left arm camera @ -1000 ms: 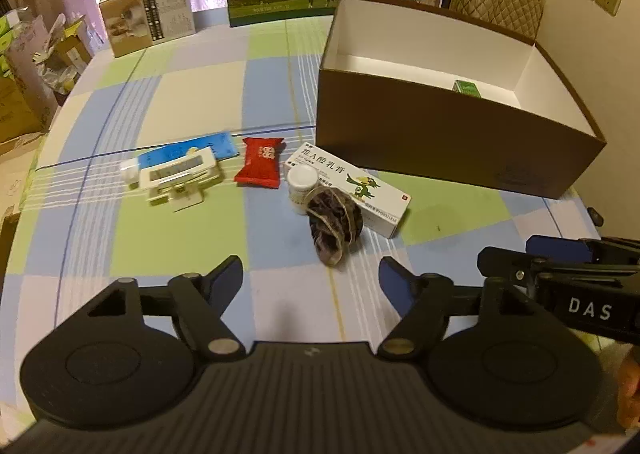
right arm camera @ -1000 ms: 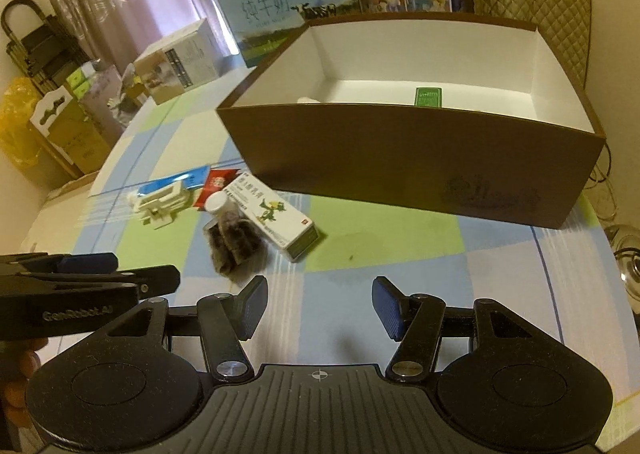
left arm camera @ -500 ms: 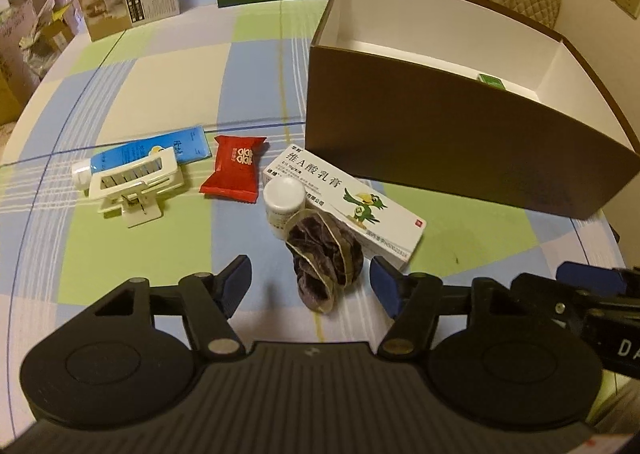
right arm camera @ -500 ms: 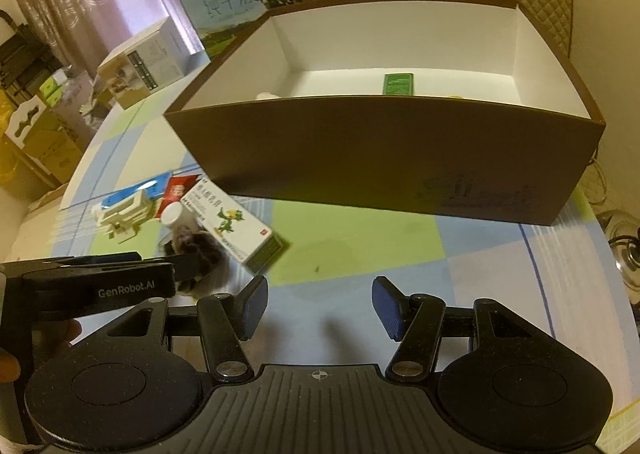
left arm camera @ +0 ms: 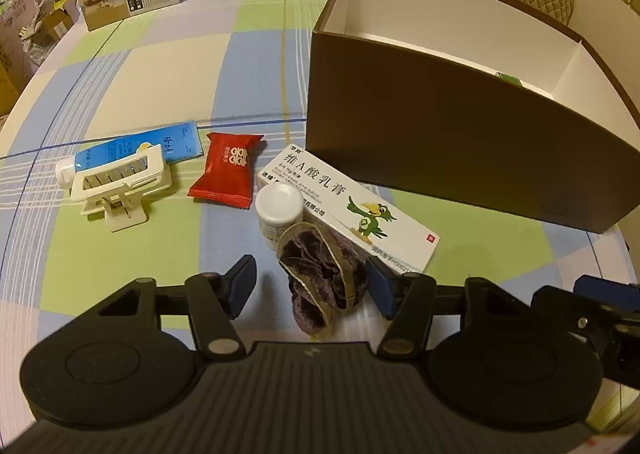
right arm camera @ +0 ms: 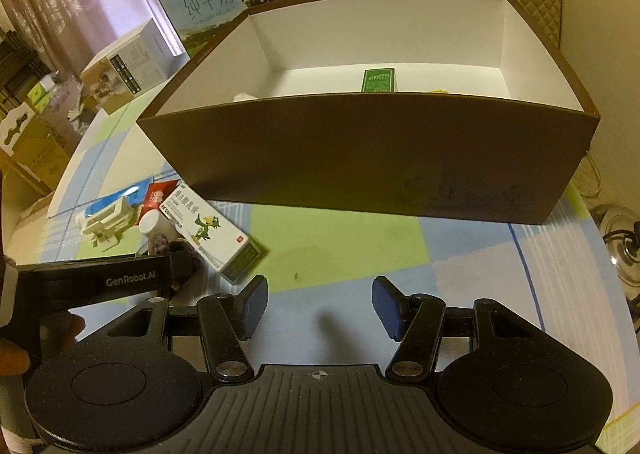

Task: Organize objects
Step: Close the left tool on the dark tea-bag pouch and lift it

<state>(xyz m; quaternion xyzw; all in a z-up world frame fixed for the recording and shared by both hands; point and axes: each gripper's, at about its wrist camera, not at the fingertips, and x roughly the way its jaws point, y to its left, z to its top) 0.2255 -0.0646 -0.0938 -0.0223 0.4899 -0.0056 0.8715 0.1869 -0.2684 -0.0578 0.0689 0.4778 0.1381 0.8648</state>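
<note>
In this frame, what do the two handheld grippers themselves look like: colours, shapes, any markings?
Both are matte black. The left gripper and right gripper each have two round discs on a ribbed body, angled linkage arms with silver pins, and fingers faced with dark blue ribbed pads. The left one's side reads "GenRobot.AI" in the right wrist view. No cables or sleeves show.

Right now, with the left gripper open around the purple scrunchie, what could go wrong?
1. The scrunchie touches the white bottle and the ointment box; closing the left gripper may snag or shove either.
2. The soft scrunchie could be pinched by one fold and slip before reaching the brown box.
</note>
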